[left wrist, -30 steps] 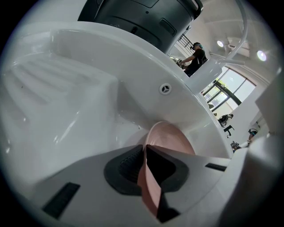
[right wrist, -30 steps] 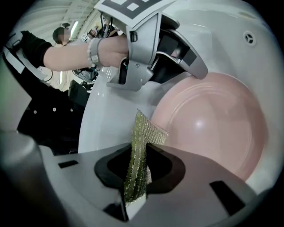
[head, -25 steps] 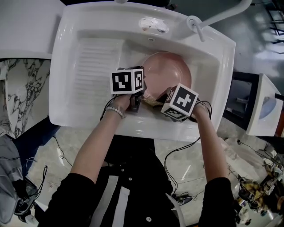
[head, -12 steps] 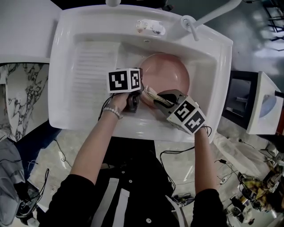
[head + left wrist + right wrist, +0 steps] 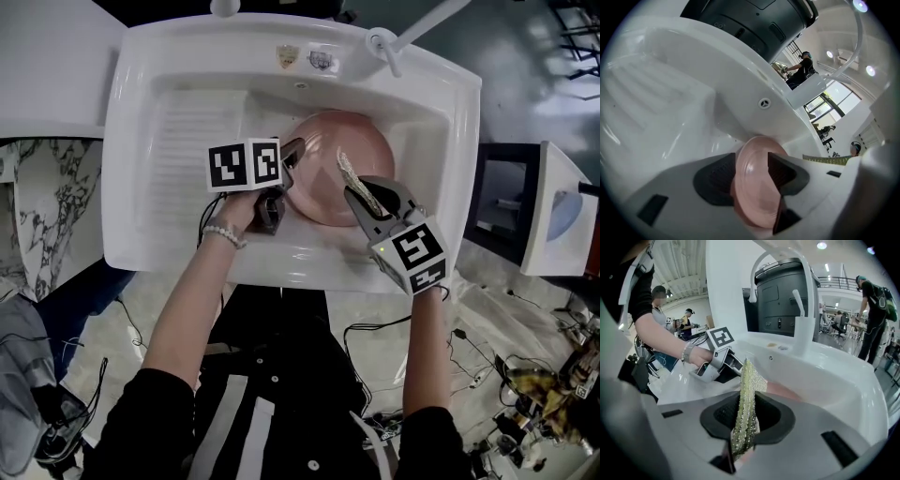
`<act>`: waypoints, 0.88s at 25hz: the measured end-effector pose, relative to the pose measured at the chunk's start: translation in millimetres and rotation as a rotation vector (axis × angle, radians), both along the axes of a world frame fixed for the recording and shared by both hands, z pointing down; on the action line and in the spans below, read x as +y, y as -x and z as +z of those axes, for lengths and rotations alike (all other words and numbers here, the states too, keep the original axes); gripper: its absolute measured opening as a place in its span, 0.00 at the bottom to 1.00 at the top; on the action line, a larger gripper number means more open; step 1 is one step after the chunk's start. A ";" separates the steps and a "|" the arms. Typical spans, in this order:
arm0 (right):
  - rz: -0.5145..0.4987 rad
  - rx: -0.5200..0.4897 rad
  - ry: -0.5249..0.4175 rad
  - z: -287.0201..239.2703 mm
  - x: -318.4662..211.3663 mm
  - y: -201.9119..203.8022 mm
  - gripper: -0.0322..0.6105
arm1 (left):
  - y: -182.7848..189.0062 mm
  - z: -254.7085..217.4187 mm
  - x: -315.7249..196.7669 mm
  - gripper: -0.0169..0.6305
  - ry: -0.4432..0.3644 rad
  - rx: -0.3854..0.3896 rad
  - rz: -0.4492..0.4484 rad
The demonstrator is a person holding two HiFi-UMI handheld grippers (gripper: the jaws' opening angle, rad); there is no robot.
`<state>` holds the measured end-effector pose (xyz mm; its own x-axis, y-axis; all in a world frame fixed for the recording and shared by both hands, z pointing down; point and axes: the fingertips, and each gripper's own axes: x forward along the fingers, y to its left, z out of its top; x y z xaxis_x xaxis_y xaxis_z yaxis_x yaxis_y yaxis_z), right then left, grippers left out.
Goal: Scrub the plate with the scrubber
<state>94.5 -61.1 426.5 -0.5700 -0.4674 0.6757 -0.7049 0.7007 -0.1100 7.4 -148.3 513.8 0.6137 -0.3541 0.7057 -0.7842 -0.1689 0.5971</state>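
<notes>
The sink is the largest unit: a white moulded basin with a ribbed drainboard forming its left half. A white worktop adjoins the sink at the upper left, and a marble-patterned surface lies below that. In the right gripper view, a dark cylindrical machine stands behind the sink, and people stand in the hall beyond. A white cabinet stands to the right of the sink. The faucet rises from the back right corner, clear of both tools. Cables lie on the floor in front of the sink.

The plate, pink and round, sits in the right half of the basin, just beside the drainboard edge.

The left tool reaches in over the plate's left rim. Its jaws are opening and stand wide apart; the rim is between them, and the pads do not press on it.

The right tool hangs over the plate's right part and covers some of it from above. Its jaws are closed on the scrubber, a thin yellow-green pad held on edge. Contact between scrubber and plate cannot be confirmed.

Two small items rest on the back ledge of the sink.
</notes>
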 end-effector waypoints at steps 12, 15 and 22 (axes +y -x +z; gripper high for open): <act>0.110 -0.077 -0.167 -70.0 10.2 5.4 0.16 | 21.1 -82.0 2.6 0.06 -0.291 -0.070 0.092; 0.150 -0.139 -0.197 -90.2 8.9 3.6 0.16 | 23.5 -114.0 3.9 0.03 -0.375 -0.056 0.101; 0.272 -0.261 -0.278 -140.0 14.8 -11.6 0.16 | 23.3 -185.9 19.1 0.03 -0.561 -0.077 0.131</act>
